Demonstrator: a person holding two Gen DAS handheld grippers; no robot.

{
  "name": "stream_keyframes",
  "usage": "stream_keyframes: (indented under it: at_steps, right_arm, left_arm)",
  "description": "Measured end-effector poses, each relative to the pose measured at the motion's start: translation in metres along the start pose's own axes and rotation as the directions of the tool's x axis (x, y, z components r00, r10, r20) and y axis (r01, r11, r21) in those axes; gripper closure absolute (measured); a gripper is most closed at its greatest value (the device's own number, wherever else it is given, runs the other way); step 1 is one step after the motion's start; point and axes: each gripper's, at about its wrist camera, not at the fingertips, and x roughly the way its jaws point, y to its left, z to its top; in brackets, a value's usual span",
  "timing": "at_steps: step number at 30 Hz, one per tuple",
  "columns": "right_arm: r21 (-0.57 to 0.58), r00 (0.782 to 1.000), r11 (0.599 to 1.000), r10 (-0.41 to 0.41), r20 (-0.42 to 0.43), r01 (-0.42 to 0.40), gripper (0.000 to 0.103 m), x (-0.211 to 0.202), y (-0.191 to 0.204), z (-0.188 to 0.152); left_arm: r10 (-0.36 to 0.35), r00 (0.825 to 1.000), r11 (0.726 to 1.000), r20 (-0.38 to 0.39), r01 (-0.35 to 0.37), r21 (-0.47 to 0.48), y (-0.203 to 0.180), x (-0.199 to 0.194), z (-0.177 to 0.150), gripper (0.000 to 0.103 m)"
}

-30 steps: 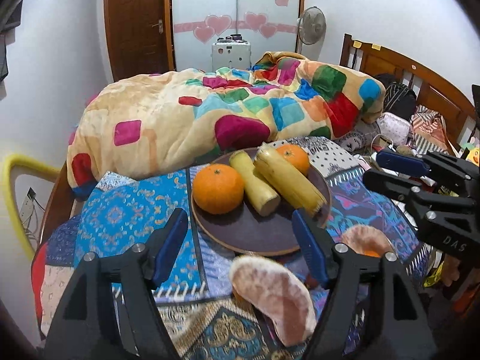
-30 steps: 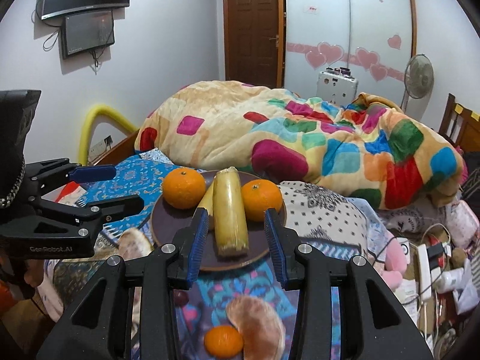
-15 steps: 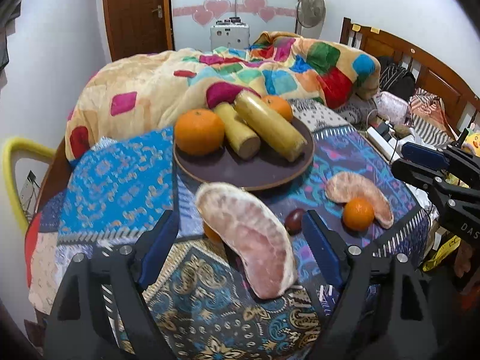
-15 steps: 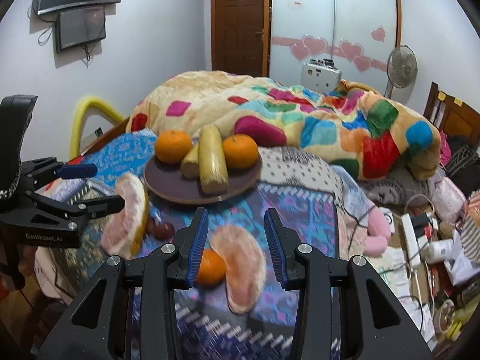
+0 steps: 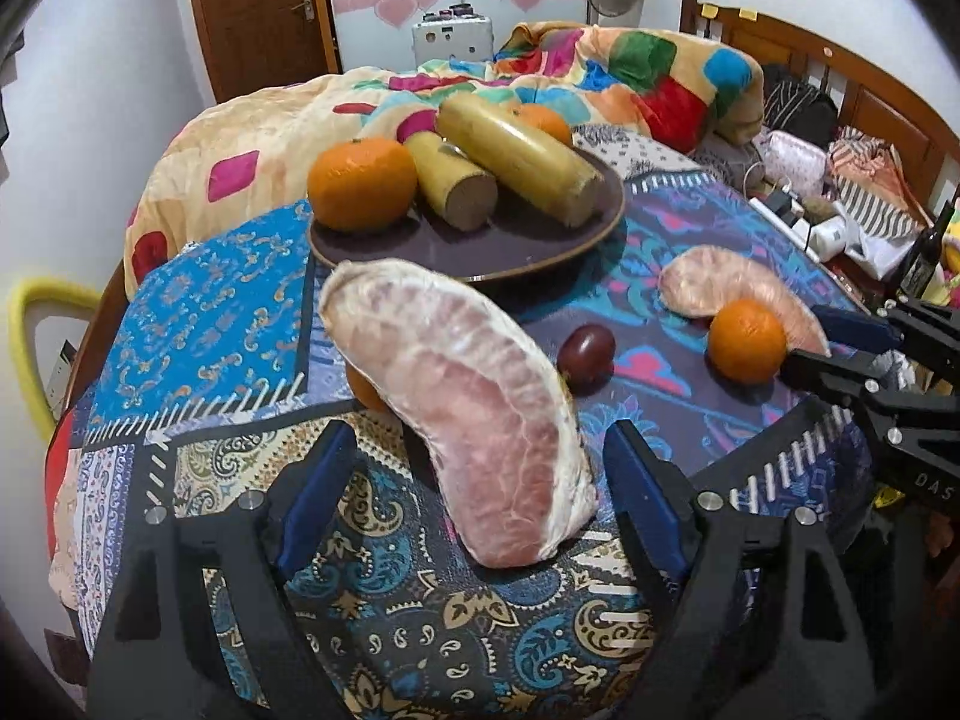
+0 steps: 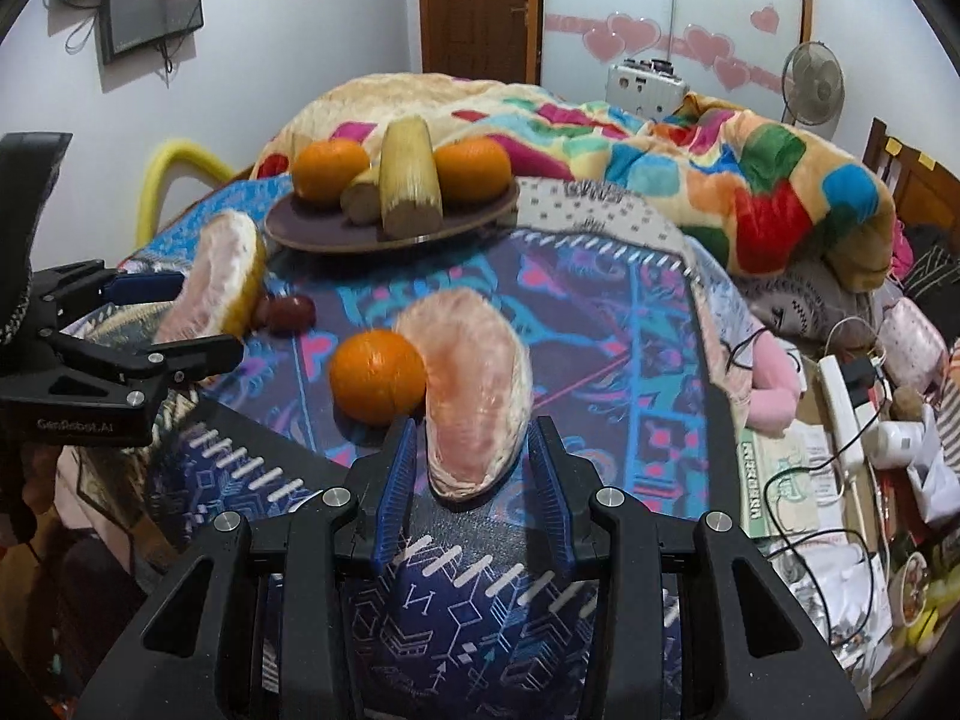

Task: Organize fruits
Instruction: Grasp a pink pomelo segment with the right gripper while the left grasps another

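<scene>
Holding the left hand-held gripper (image 5: 477, 450) spread wide around a pale pink pomelo segment (image 5: 468, 420), and leaving a clear gap on either side of it. Seeing that segment standing tilted on its edge near the front left edge of the cloth-covered surface (image 5: 198, 324), and half hiding a small orange (image 5: 363, 387) just behind it. Catching the same segment (image 6: 219, 276) from the right wrist view, between the two black fingers of the left hand-held gripper (image 6: 180, 321).

Keeping the right hand-held gripper (image 6: 473, 438) spread too, and straddling the near end of a second pomelo segment (image 6: 474, 372) lying curved toward the front right edge. Coming very close to it with both blue pads; not managing to tell whether either one is touching. Finding a loose orange (image 6: 378, 375) touching the left side of this segment, just outside the left finger.

Noticing a dark red plum (image 5: 585, 351) lying between the two segments, apart from both.

Looking toward the far edge at a brown plate (image 5: 480, 252) carrying two thick yellow stalks (image 5: 519, 159) side by side, an orange (image 5: 360, 183) to their left and another orange (image 5: 543, 120) behind them. Seeing a bright patchwork blanket (image 5: 660, 72) piled on the bed beyond.
</scene>
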Motion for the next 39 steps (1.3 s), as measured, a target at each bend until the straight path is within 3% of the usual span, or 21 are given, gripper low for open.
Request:
stream_keyframes:
  at_steps: [5,7,12,14,19,23,33,39]
  right_arm:
    - [0.009,1.000,1.000,-0.001,0.010,0.001,0.067,0.005,-0.002,0.002]
    - [0.016,1.000,1.000,0.005,0.011,-0.005,0.067,0.006,-0.005,0.003]
    - [0.032,1.000,0.999,0.018,0.021,-0.019,0.068,0.005,-0.008,0.001]
    - [0.036,1.000,0.999,0.019,0.022,-0.019,0.068,0.003,-0.009,-0.001]
    - [0.039,1.000,0.999,0.009,0.014,-0.010,0.068,-0.002,-0.012,-0.004]
    - [0.029,1.000,1.000,0.002,-0.006,-0.002,0.067,-0.001,-0.011,-0.001]
    - [-0.002,0.999,1.000,0.015,-0.036,-0.015,0.064,0.015,-0.011,0.016]
    - [-0.022,0.999,0.999,0.030,-0.038,-0.031,0.062,0.023,-0.011,0.027]
  left_arm:
    - [0.001,1.000,1.000,0.020,-0.001,0.010,0.005,-0.004,-0.004,0.019]
    - [-0.007,1.000,1.000,0.021,0.007,0.015,0.011,-0.007,-0.007,0.023]
    - [-0.041,0.999,0.999,0.008,0.041,0.011,0.029,-0.015,-0.016,0.052]
    - [-0.050,0.999,0.999,-0.003,0.050,0.005,0.038,-0.017,-0.020,0.057]
    - [-0.067,0.997,0.998,-0.029,0.067,-0.018,0.051,-0.018,-0.022,0.056]
    - [-0.011,0.999,1.000,-0.036,0.011,-0.004,0.049,-0.014,-0.015,0.031]
    - [0.061,0.998,0.991,-0.019,-0.059,0.117,0.026,0.000,0.006,0.031]
    - [0.086,0.996,0.987,-0.015,-0.083,0.137,0.023,0.009,0.014,0.031]
